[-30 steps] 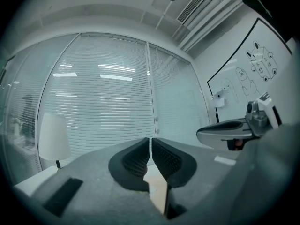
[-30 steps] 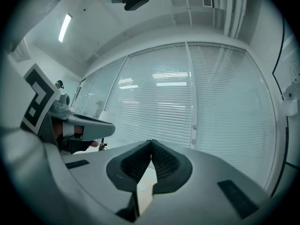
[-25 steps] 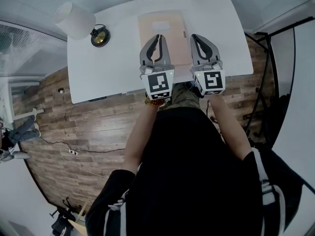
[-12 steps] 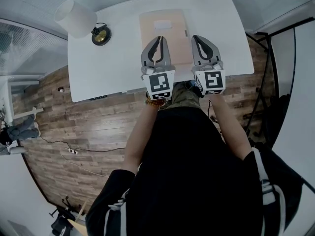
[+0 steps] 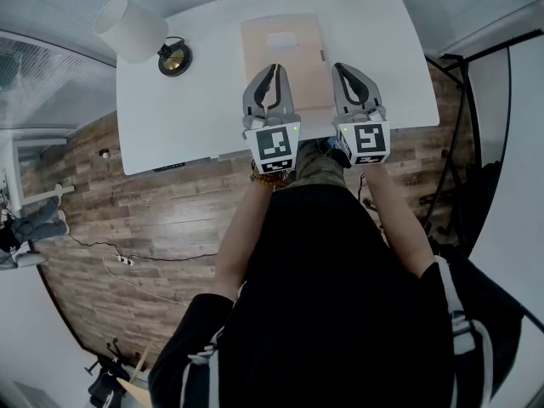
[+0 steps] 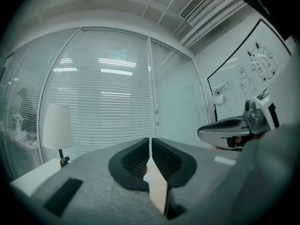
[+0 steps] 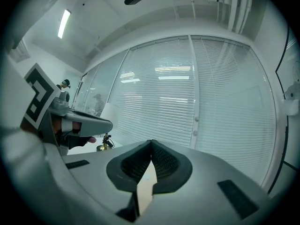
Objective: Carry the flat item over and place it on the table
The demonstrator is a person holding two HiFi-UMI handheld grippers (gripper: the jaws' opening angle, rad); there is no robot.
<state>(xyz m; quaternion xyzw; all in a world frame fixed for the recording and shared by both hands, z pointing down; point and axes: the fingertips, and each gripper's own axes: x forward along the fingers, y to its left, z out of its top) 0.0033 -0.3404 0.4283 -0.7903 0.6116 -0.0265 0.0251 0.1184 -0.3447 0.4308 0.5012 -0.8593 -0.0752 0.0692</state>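
A flat tan board (image 5: 282,45) with a pale label lies level over the middle of the white table (image 5: 170,130); whether it touches the top I cannot tell. My left gripper (image 5: 271,68) is shut on its near left edge. My right gripper (image 5: 346,68) is shut on its near right edge. In the left gripper view the black pads (image 6: 136,161) meet on the thin tan edge (image 6: 158,191), with the right gripper (image 6: 229,125) alongside. In the right gripper view the jaws pinch the same board (image 7: 146,184), and the left gripper (image 7: 79,123) shows at the left.
A lamp with a white shade (image 5: 127,28) and a round brass base (image 5: 174,59) stands at the table's far left corner. A black stand (image 5: 463,126) rises right of the table. Wood floor (image 5: 127,219) lies below. Glass walls with blinds (image 6: 108,93) ring the room.
Both grippers and the board have shifted slightly farther over the table. Both pairs of jaws have stayed shut on it.
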